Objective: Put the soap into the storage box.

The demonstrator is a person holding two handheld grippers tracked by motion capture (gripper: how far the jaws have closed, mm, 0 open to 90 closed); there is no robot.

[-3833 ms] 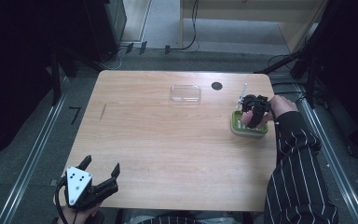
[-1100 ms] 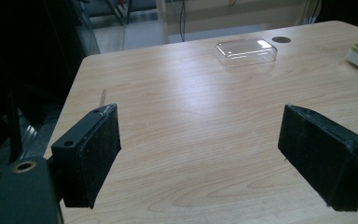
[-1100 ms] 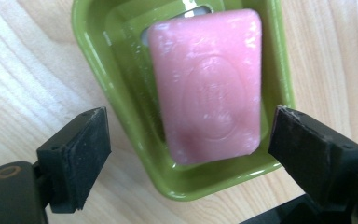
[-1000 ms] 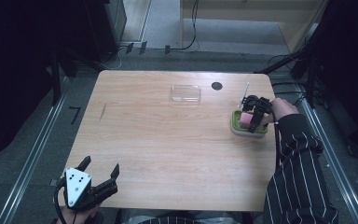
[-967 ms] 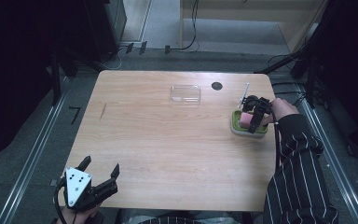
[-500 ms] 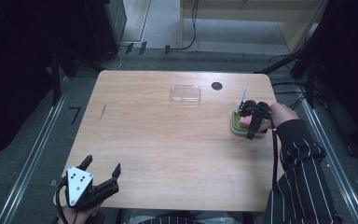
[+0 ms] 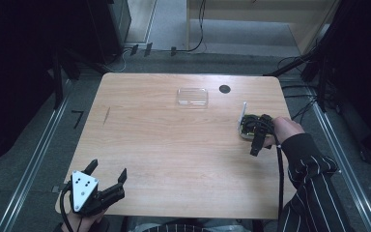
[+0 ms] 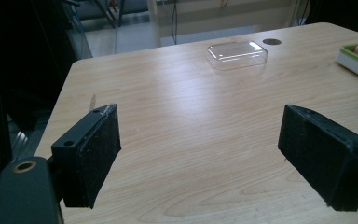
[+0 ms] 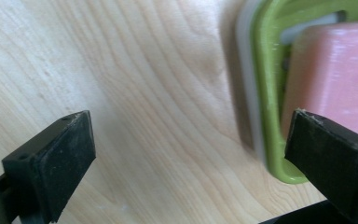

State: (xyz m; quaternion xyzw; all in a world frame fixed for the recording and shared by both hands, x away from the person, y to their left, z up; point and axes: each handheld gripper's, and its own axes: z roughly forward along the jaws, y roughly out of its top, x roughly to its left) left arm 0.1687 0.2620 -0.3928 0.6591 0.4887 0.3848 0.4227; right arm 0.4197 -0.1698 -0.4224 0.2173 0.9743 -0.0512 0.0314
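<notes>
Currently the wooden table carries a green soap dish near its right edge, holding a pink soap bar. Right gripper: jaws just opened, spread wide, empty, beside the dish. Left gripper: jaws apart, empty, near-left corner.

No text, label, brand, number or sign can be read anywhere in these pictures. The pale wooden table, the clear plastic lid, the green and white soap dish and the pink bar of soap all carry plain, unmarked surfaces.
</notes>
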